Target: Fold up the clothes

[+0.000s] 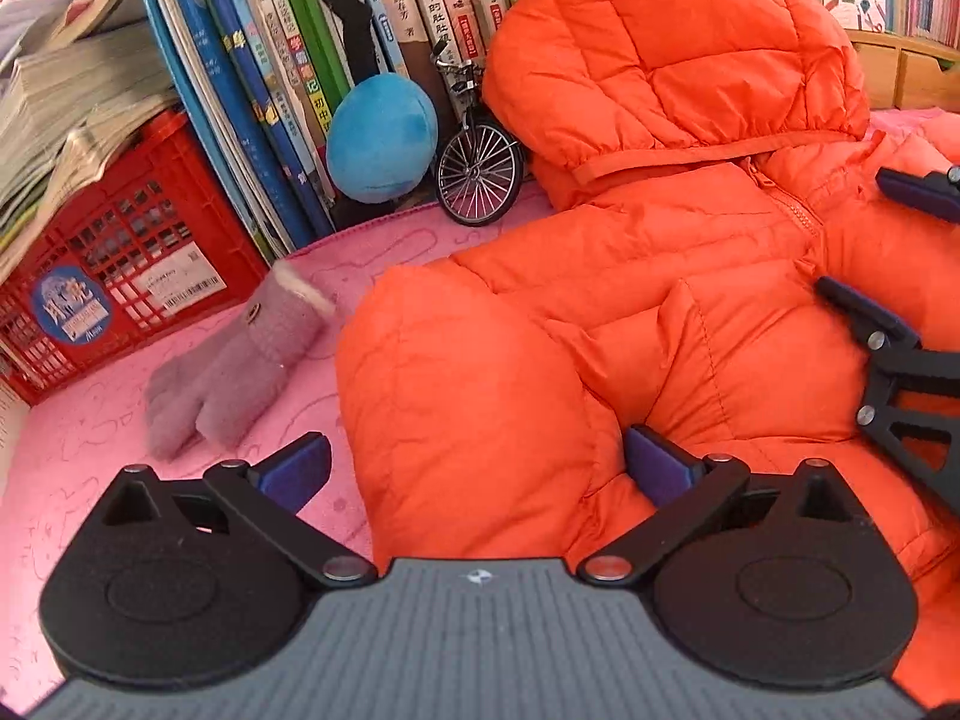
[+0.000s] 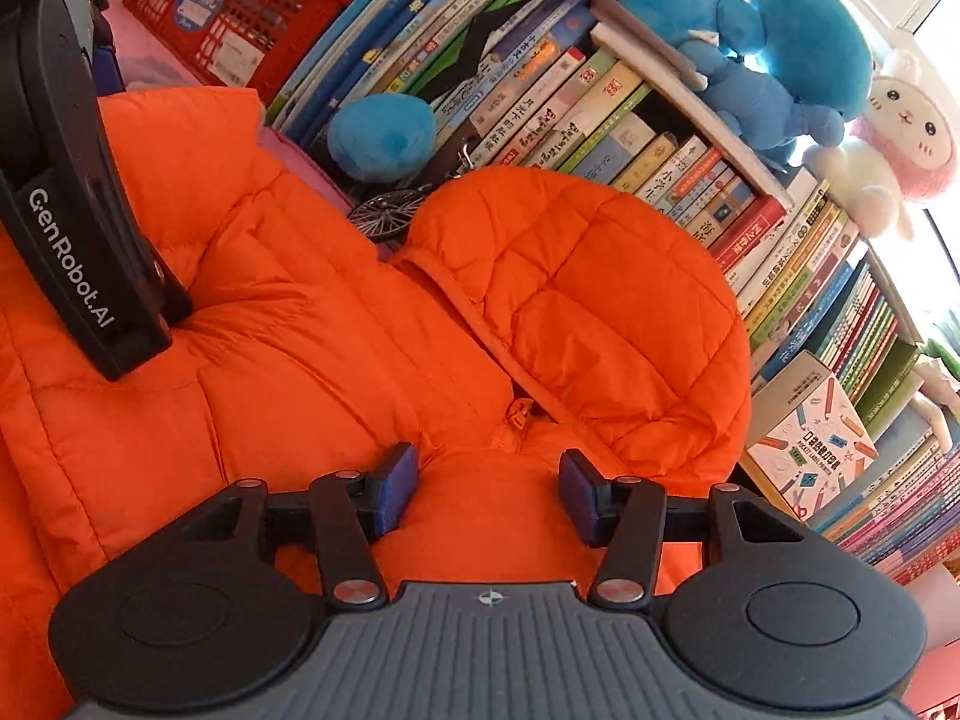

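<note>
- Orange quilted puffer jacket with hood: lies front-up and zipped on the pink towel-like cover of the worktop, filling its right half. Hood lies at the far end, resting against the row of books. A sleeve is folded across the chest on the jacket's left side.
- Left tongs: blue-padded fingers wide apart, straddling the puffed left edge of the jacket; left finger over the pink cover, right finger pressed into the orange fabric. Nothing clamped.
- Right tongs: fingers apart, set down on the jacket chest just near of the collar and zip pull, one finger on each side of the zip line. Nothing clamped.
- Lilac fuzzy knitted glove: lies flat on the pink cover, left of the jacket, apart from it.
- Red plastic lattice crate: far left, with stacked papers on top.
- Row of upright books: along the far edge.
- Blue round plush toy: leans on the books, left of the hood.
- Small black metal model bicycle: stands between plush toy and hood, touching the hood.
</note>
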A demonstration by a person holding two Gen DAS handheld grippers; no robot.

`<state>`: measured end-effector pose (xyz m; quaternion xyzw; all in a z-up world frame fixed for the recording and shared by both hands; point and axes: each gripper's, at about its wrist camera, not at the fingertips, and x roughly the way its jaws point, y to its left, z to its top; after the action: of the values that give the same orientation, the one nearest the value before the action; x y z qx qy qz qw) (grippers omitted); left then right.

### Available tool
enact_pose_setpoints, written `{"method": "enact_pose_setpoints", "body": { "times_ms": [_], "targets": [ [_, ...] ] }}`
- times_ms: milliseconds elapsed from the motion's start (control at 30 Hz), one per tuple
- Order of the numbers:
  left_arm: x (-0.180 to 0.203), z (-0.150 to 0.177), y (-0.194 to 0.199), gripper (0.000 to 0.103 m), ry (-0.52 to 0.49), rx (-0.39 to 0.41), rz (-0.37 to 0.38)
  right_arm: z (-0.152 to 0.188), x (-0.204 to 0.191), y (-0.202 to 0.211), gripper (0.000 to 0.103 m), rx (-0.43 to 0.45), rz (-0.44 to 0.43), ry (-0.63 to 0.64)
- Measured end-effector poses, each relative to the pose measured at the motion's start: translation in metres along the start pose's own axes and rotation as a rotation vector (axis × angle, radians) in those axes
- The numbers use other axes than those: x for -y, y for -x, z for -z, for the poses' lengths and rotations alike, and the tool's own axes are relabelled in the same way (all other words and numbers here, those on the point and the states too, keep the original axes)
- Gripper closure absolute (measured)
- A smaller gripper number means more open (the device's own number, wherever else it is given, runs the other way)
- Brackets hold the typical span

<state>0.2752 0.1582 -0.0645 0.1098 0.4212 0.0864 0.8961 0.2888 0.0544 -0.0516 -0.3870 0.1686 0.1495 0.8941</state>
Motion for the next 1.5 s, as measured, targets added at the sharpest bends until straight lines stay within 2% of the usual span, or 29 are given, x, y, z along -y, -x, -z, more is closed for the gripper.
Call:
{"method": "enact_pose_setpoints", "body": {
  "times_ms": [100, 300, 433, 533, 767, 900, 967, 1100, 1200, 1367, 1500],
  "targets": [
    [0.000, 0.001, -0.001, 0.000, 0.002, 0.010, -0.015, 0.016, 0.014, 0.002, 0.041, -0.029, 0.065, -0.024],
    [-0.006, 0.003, -0.003, 0.000, 0.008, 0.025, -0.001, 0.069, 0.059, 0.004, 0.036, -0.171, 0.224, -0.088],
    [-0.006, 0.002, -0.003, 0.000, 0.008, 0.026, -0.002, 0.099, 0.079, 0.012, 0.031, -0.223, 0.253, -0.135],
    [-0.005, -0.001, 0.008, 0.000, 0.020, 0.014, -0.018, 0.110, 0.078, 0.008, 0.032, -0.229, 0.244, -0.175],
    [-0.003, -0.008, 0.035, 0.001, 0.049, -0.013, -0.056, 0.091, 0.086, 0.006, 0.034, -0.255, 0.193, -0.138],
    [-0.002, -0.011, 0.051, 0.003, 0.067, -0.027, -0.075, 0.074, 0.096, 0.038, 0.032, -0.190, 0.194, -0.208],
    [-0.004, -0.007, 0.074, 0.003, 0.088, -0.020, -0.062, 0.064, 0.097, 0.059, 0.032, -0.145, 0.171, -0.247],
    [0.006, 0.006, 0.100, 0.003, 0.090, -0.039, -0.074, 0.046, 0.074, 0.094, 0.029, -0.080, 0.076, -0.253],
    [0.016, 0.019, 0.099, 0.003, 0.091, -0.096, -0.083, 0.038, 0.050, 0.109, 0.028, -0.066, 0.004, -0.226],
    [0.018, 0.047, 0.096, 0.003, 0.088, -0.181, -0.161, 0.049, 0.028, 0.118, 0.027, -0.124, -0.037, -0.183],
    [0.000, 0.068, 0.102, 0.002, 0.146, -0.252, -0.203, 0.085, 0.044, 0.130, 0.023, -0.213, 0.012, -0.185]
  ]
}}
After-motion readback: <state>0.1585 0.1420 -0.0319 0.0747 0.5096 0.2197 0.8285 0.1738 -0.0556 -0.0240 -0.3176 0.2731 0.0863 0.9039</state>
